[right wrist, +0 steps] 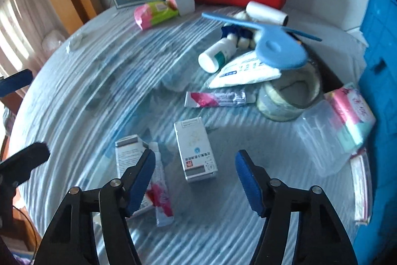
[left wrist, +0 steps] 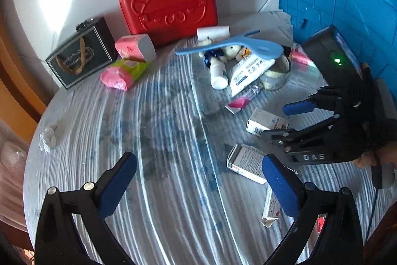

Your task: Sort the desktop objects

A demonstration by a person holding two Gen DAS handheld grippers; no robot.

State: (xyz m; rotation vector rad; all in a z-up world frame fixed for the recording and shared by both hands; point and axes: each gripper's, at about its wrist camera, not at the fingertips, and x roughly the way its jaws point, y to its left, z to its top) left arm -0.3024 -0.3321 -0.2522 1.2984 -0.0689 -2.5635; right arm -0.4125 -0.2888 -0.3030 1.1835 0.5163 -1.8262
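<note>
Progress: I judge the sort barely begun; everything I can see lies loose on the counter (left wrist: 173, 190), nothing visibly grouped.
Left gripper (left wrist: 198, 188): fingers spread wide, nothing between them, only bare counter ahead.
Right gripper (right wrist: 196, 180): fingers part-spread, pinching nothing; the white medicine box (right wrist: 196, 150) lies flat just beyond the gap, slightly toward my left finger.
Beside my left finger: a second box (right wrist: 129, 153) and a pink-and-white tube (right wrist: 161, 190), partly under that finger.
Left to sort: white bottle (right wrist: 215, 54), blue scoop (right wrist: 280, 51), tape roll (right wrist: 287, 96), pink tissue packs (right wrist: 352, 113), and more beyond the fingertips.
Possible bins: red case (left wrist: 168, 4) far ahead at the back; blue crate (left wrist: 335, 4) at the right edge.
Open room: wide bare stretch ahead of the left fingers.
Edges: the counter's round rim curves away at far left; the two grippers sit near each other, so I'd watch for crowding.
</note>
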